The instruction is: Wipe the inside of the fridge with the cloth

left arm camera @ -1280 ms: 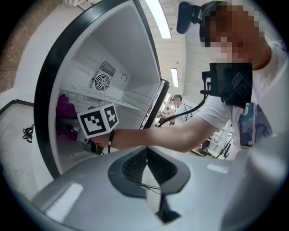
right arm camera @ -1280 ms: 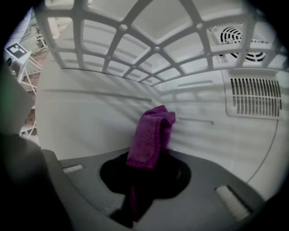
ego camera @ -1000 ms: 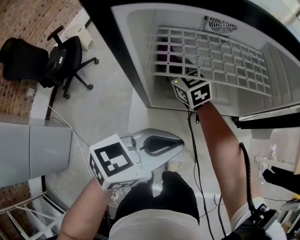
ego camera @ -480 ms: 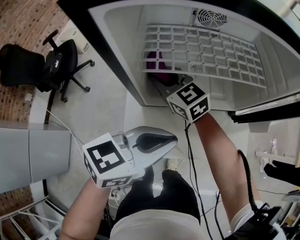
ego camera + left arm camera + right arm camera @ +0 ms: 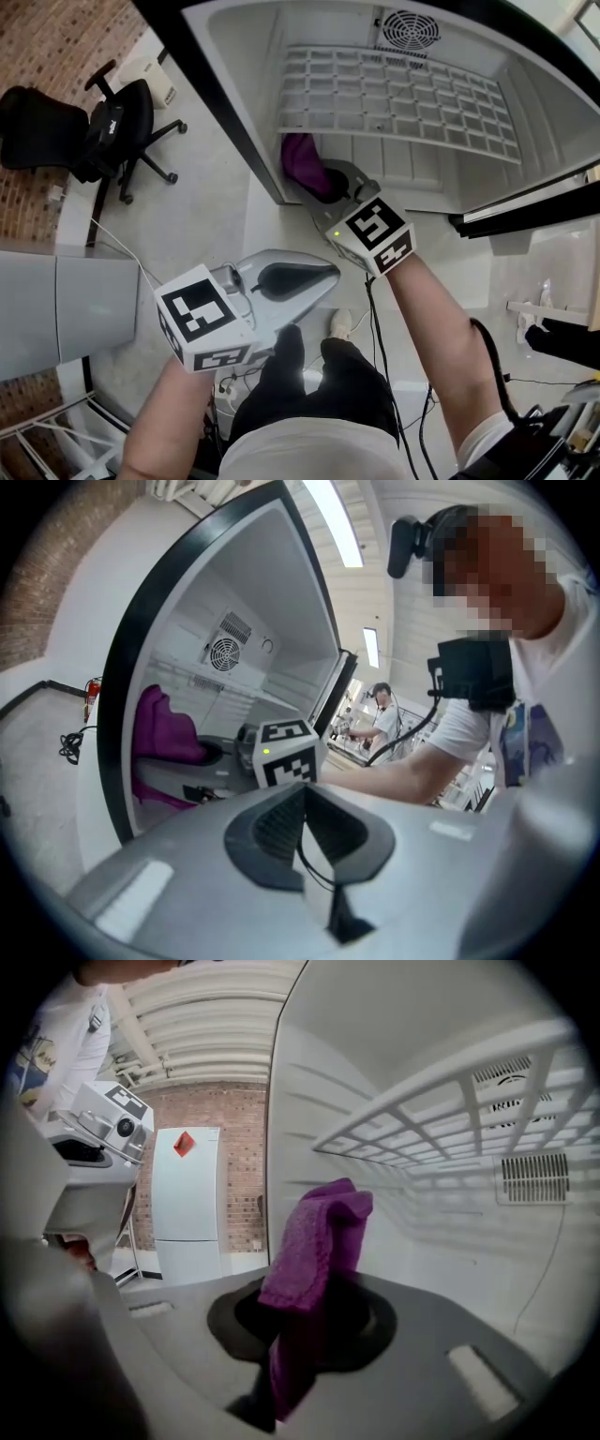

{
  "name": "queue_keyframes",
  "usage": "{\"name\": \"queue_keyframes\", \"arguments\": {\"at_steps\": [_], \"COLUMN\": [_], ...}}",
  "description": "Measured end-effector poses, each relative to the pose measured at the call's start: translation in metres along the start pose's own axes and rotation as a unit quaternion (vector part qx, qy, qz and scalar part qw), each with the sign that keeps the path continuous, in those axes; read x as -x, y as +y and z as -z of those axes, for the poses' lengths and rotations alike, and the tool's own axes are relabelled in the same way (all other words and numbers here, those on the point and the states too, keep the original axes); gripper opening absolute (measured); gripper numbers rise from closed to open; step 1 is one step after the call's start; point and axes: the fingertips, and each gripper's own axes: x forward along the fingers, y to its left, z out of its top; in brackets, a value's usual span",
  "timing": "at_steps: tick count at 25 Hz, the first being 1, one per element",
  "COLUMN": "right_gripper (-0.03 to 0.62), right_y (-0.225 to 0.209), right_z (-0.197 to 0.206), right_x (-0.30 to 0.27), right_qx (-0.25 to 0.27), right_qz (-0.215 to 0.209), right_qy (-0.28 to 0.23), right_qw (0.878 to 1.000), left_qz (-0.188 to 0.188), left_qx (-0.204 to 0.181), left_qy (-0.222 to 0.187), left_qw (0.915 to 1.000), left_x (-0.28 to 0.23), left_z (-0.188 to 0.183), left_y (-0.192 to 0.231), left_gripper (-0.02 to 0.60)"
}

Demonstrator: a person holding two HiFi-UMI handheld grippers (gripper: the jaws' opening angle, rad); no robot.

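The wiping step is in hand: the right gripper [image 5: 326, 190] reaches into the open fridge [image 5: 239, 52] with its jaws pinching the purple cloth [image 5: 314, 1251], which stands up out of the jaws as a folded bunch and hangs down in front of them. The cloth [image 5: 302, 161] sits just ahead of that gripper, low in the compartment beside the side wall and below the white wire shelf [image 5: 403, 98]. Whether it actually presses on the wall cannot be told from either view. The round fan vent [image 5: 412, 30] lies far ahead of the gripper, on the back wall above the shelf. The left gripper [image 5: 305, 846] hangs outside the fridge, behind and to the left of the right one, with its jaws pressed together on nothing. The next move probably calls for pushing the cloth flat against the wall or floor ahead of the right gripper and sweeping it across, keeping the grip firm so the bunch does not slip out. No brand or lettering can be read. The only printed things are the black-and-white square markers on each gripper's cube [image 5: 375, 234], and a small red tag [image 5: 183, 1145], too small to read, on a white fridge [image 5: 187, 1213] off to the right gripper's left.
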Motion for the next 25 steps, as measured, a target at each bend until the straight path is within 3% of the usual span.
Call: {"name": "queue_keyframes", "arguments": {"at_steps": [8,15,17,20,25], "right_gripper": [0.060,0.060,0.060,0.060,0.060], "right_y": [0.036,0.026,0.011,-0.025,-0.096], "right_z": [0.003,0.012,0.015,0.026,0.053], "right_x": [0.009,0.040,0.057,0.090,0.138], "right_qx": [0.007,-0.004,-0.014,-0.019,-0.004], "right_qz": [-0.032,-0.017,0.008,0.079,0.212], "right_qy": [-0.001,0.001,0.004,0.031,0.096], "right_qw": [0.999,1.000,1.000,0.996,0.973], "left_qz": [-0.012,0.024,0.035,0.052,0.090], "left_qx": [-0.002,-0.001,-0.003,-0.006,-0.008], "left_qy": [-0.004,0.001,-0.001,0.000,0.010], "left_qw": [0.9999,0.9997,0.9994,0.9986,0.9958], "left_x": [0.005,-0.013,-0.022,-0.037,-0.061], "left_z": [-0.002,-0.007,-0.011,-0.016,-0.018], "left_y": [-0.007,-0.020,-0.025,-0.033,-0.043], "left_gripper": [0.006,0.006,0.006,0.006,0.006]}}
